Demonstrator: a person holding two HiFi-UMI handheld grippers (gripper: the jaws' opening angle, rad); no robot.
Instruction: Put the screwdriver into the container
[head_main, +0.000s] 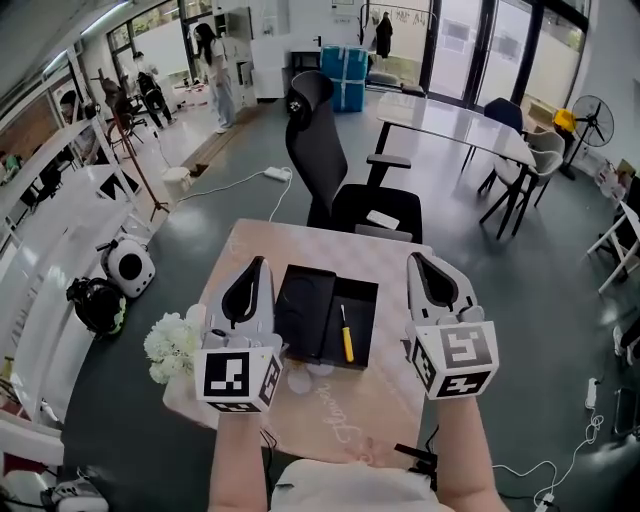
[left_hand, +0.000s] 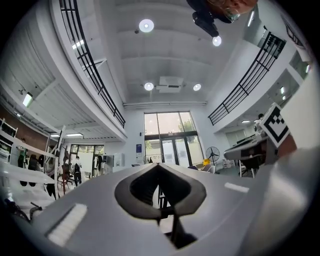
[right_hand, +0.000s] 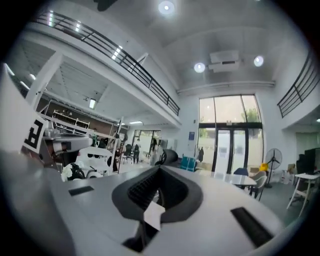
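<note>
The slim yellow-handled screwdriver already lies inside the shallow black rectangular container, in its right-hand part, handle toward us and thin dark shaft pointing away; the container sits in the middle of the small square table under a pale pink cloth. Reading from the left, a bunch of white flowers rests at the table's left edge; just beside it we hold the left gripper above the table to the left of the container, and its own view, tilted up toward the ceiling, shows the jaws pressed together with nothing between them; on the far side of the container the right gripper is held up the same way, its jaws closed tip to tip and gripping nothing, only a small white tag showing at their base. We judge the placing as good as done, so the step in hand is to confirm it and keep clear; we would hold both tools high and apart from the container's rim so that nothing nudges the tray or rolls the screwdriver out. If it needed reseating, we would spread the right jaws first, come down over the yellow handle square across it, and close gently on the handle, not the thin shaft.
</note>
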